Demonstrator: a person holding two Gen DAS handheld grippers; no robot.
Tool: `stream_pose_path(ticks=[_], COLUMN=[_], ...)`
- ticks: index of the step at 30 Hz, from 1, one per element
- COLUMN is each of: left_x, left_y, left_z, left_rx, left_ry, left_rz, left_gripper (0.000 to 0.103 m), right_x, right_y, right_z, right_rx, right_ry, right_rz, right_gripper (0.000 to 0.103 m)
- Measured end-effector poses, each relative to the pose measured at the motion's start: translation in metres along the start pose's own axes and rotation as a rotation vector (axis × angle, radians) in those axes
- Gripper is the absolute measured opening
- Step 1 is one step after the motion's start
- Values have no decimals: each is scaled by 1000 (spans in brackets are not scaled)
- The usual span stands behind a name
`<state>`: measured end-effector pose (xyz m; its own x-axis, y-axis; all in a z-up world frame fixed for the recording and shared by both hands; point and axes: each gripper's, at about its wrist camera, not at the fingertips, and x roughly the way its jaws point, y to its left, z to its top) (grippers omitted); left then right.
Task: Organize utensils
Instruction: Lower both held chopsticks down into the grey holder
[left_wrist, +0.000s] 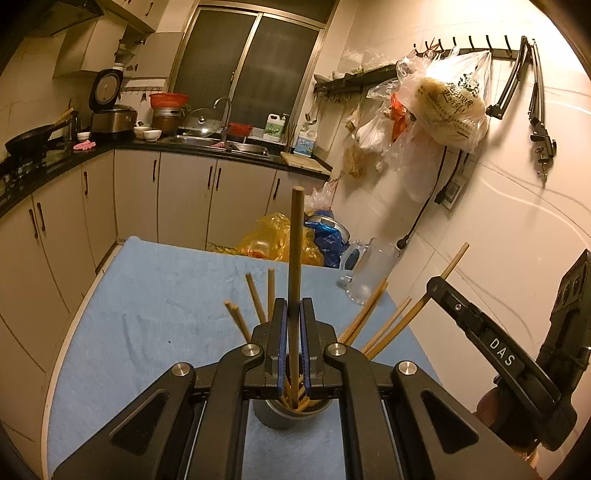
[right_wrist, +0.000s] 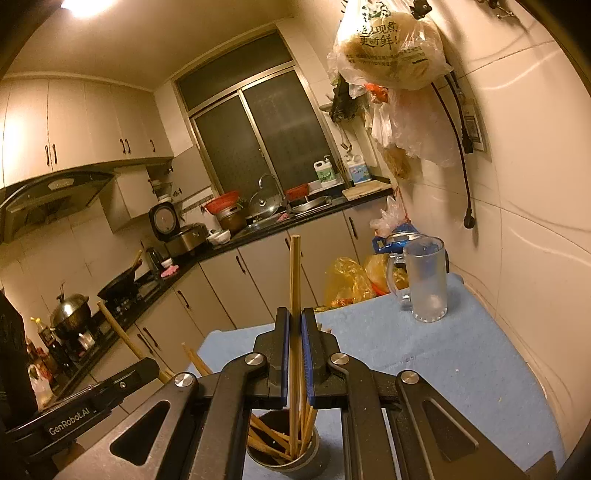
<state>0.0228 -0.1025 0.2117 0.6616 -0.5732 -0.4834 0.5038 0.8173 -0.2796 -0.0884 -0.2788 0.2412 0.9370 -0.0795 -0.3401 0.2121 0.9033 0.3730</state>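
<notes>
We note a tabletop (right_wrist: 461, 354) under a blue cloth, bearing a glass mug (right_wrist: 424, 280) near the tiled wall and a metal cup (right_wrist: 291, 459) of chopsticks at the near edge. Behind, a dark counter (left_wrist: 192, 146) with sink (left_wrist: 218, 140) and cabinets. Our left hand-held gripper (left_wrist: 294, 310) is clamped on a dark chopstick (left_wrist: 295, 243), our right hand-held gripper (right_wrist: 294, 321) on a pale chopstick (right_wrist: 294, 273), both above the cup.

Left claw (left_wrist: 294, 321): matte black linkage arms, round silver pivot screws, blue pads lining both fingers. Right claw (right_wrist: 294, 332): identical build. White lettering on neighbouring housings reads "DAS" at 3 o'clock and "GenRobot.AI" at 8 o'clock.
</notes>
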Motion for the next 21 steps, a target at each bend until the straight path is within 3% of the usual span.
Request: stream_pose_path(ticks=[21], left_x=[22], left_y=[19], left_z=[-37], left_rx=[5], left_ry=[55], left_rz=[25], left_gripper=[6], right_x=[19], right_y=[-3], right_z=[-44], right_rx=[-15], right_ry=[83], right_rz=[-25], right_gripper=[7])
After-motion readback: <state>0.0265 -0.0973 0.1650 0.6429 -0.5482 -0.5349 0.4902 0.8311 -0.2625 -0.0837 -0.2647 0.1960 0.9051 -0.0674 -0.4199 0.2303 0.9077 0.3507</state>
